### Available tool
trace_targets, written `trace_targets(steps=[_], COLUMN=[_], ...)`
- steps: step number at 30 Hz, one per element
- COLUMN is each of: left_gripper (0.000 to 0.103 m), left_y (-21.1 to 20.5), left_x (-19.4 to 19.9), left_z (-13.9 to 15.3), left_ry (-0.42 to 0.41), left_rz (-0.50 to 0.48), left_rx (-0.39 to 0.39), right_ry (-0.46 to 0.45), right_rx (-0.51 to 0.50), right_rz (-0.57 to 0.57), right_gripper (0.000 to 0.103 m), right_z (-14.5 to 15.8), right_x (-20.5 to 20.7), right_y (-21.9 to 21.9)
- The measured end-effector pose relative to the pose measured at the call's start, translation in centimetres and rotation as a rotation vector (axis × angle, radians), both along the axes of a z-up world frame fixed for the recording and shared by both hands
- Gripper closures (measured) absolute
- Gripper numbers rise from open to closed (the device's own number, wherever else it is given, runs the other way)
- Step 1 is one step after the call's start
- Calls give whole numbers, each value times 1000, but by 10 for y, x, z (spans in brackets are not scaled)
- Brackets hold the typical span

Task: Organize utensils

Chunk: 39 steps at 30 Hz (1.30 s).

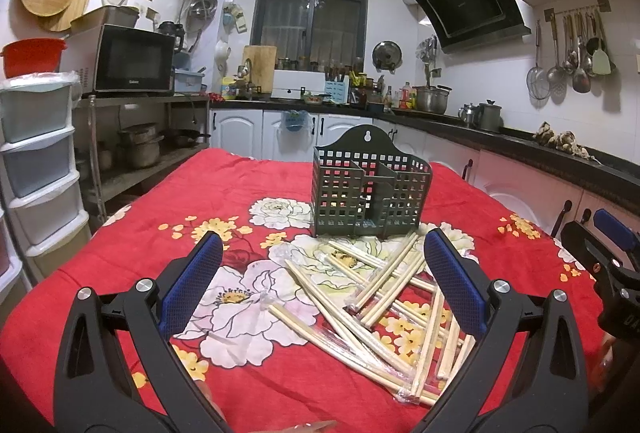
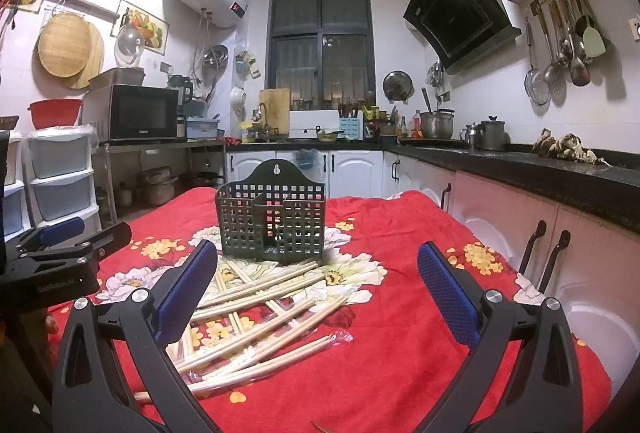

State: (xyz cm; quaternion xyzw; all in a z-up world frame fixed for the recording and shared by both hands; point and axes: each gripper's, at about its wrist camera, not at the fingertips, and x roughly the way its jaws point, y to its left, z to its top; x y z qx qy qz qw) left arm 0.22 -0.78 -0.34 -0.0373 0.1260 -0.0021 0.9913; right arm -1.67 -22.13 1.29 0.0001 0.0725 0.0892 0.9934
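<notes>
A dark green perforated utensil holder (image 1: 370, 189) with compartments stands upright on the red floral tablecloth (image 1: 160, 257); it also shows in the right wrist view (image 2: 271, 221). A loose pile of wrapped wooden chopsticks (image 1: 380, 297) lies just in front of it, also in the right wrist view (image 2: 256, 309). My left gripper (image 1: 320, 265) is open and empty, held above the near side of the pile. My right gripper (image 2: 316, 273) is open and empty, to the right of the pile. The right gripper shows at the left view's right edge (image 1: 604, 257).
The table sits in a kitchen. A dark counter (image 2: 520, 165) with white cabinets runs along the right and back. A metal rack with a microwave (image 1: 128, 59) and plastic drawers (image 1: 36, 161) stand at the left. The left gripper's body (image 2: 60, 257) sits at the left.
</notes>
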Motion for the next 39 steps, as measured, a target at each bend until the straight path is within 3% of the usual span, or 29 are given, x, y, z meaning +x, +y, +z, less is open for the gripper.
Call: trace_targets(steps=[17,31,39], left_gripper=[10,10,10], left_y=[4,25,32], left_x=[11,31,51], left_z=[-6,-3,-1], left_ry=[32,117,180], left_rz=[-11,24,59], left_rx=[-17,-32,22], right_ry=[20,86,128], right_rx=[-9,-48,-84], right_rz=[-1,32,55], right_gripper=[6,6,6], right_z=[-6,2,12], right_x=[10,35,63], right_y=[1,4,13])
